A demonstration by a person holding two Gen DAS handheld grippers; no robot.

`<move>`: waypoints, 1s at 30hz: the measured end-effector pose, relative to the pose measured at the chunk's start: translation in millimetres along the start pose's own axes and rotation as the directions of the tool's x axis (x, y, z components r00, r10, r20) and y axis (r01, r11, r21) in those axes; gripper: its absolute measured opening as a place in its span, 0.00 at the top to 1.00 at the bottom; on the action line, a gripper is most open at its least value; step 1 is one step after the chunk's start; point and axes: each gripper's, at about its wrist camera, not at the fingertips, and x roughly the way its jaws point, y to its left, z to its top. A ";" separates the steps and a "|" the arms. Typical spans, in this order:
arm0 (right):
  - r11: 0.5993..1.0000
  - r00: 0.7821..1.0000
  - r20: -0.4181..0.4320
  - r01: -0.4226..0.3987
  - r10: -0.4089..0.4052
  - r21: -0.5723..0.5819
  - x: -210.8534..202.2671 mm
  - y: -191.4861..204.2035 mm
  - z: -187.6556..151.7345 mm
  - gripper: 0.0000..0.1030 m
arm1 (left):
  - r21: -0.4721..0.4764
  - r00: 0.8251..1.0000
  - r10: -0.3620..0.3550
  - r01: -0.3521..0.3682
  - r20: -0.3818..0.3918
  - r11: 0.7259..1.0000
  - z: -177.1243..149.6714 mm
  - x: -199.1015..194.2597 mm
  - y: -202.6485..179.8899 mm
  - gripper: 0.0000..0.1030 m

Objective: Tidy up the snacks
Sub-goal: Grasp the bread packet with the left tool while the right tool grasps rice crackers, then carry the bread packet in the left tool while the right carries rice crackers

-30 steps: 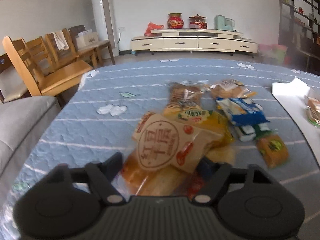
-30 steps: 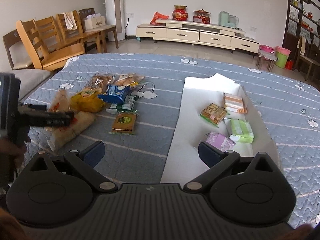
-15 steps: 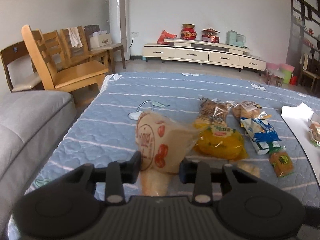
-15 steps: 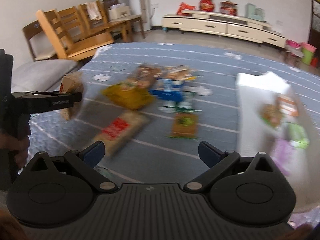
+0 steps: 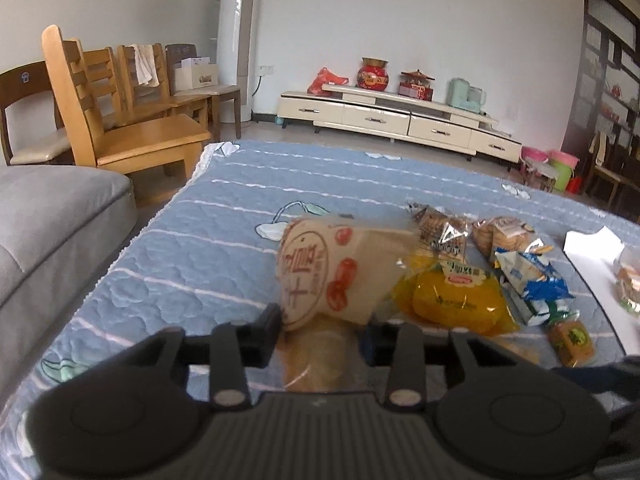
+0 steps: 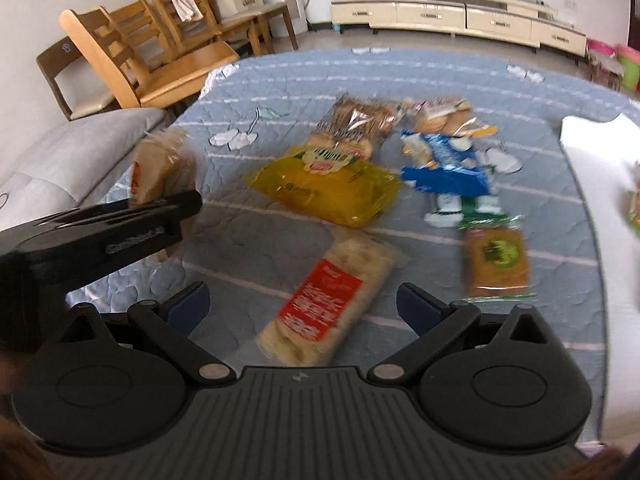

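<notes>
Right claw [image 6: 302, 304], wide and empty: long clear red-labelled cracker pack [image 6: 328, 300] lies between jaws, axis toward 1 o'clock.

2 wrist views, shared snack pile [image 5: 460, 280] ahead

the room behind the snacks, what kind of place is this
Most likely a home living room: a low cream TV cabinet along the far wall, wooden chairs at the side, and a grey sofa beside the quilted table cover.
</notes>
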 end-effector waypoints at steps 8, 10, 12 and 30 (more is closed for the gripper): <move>0.996 0.998 0.017 0.068 -0.067 -0.054 11.7 4.2 -8.2 0.58 | -0.035 1.000 -0.012 0.013 0.023 0.999 2.6 -25.5 5.2 0.70; 0.996 0.998 0.016 0.055 -0.054 -0.069 4.4 -1.6 -12.5 0.58 | -0.046 1.000 -0.018 0.019 0.025 0.999 2.7 -32.8 4.2 0.70; 0.995 0.998 0.036 0.048 -0.045 -0.082 -9.6 -8.6 -16.1 0.58 | -0.048 0.999 -0.024 0.025 0.034 0.999 2.3 -42.6 0.6 0.70; 0.982 0.964 0.238 0.148 -0.117 -0.114 -159.4 -64.0 -55.9 0.58 | -0.016 0.993 -0.107 0.108 0.050 0.994 -6.5 -114.0 -74.5 0.70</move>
